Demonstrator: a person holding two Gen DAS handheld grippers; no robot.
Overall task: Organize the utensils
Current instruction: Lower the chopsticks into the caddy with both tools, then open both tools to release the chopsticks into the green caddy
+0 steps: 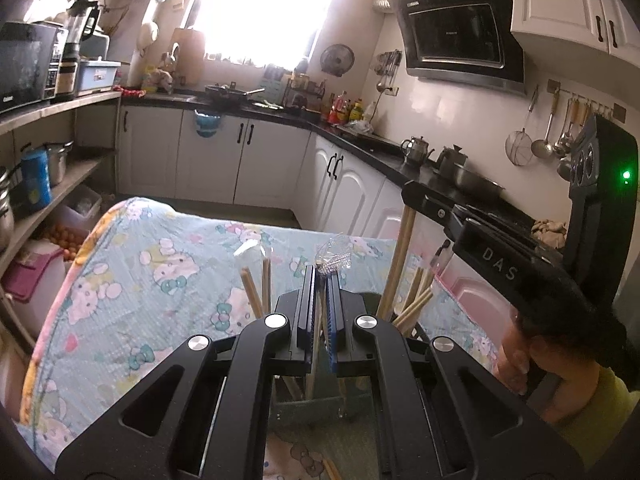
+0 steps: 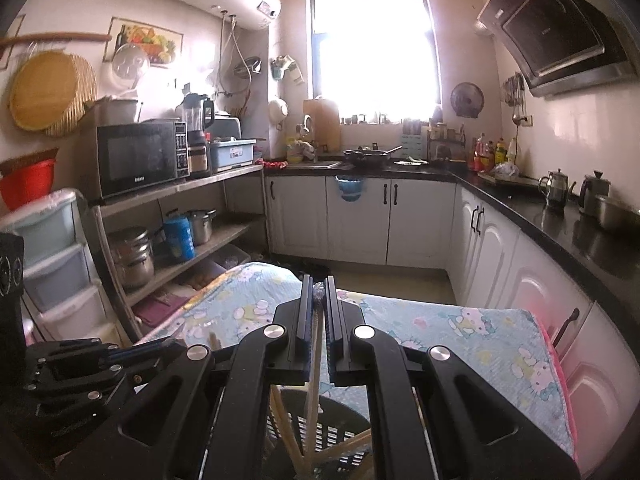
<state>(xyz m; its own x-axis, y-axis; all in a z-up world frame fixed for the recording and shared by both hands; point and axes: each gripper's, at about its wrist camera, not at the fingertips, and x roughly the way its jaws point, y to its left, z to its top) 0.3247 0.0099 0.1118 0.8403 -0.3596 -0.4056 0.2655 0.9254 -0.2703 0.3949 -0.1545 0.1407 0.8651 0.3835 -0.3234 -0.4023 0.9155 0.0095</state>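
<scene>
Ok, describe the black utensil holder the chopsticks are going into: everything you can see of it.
The utensil holder looks like dark plastic, round-rimmed, with slotted or perforated walls, standing on the patterned cloth below both grippers. Several pale wooden chopsticks lean inside it at different angles. In the left wrist view only its dark rim shows behind the fingers. Its base is hidden.

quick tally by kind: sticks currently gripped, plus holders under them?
Pale wooden sticks gripped in fingers: 2, one each in left gripper and right gripper
Black slotted plastic basket: 1
Total: 3
Loose sticks in the basket are partly hidden, uncounted.
</scene>
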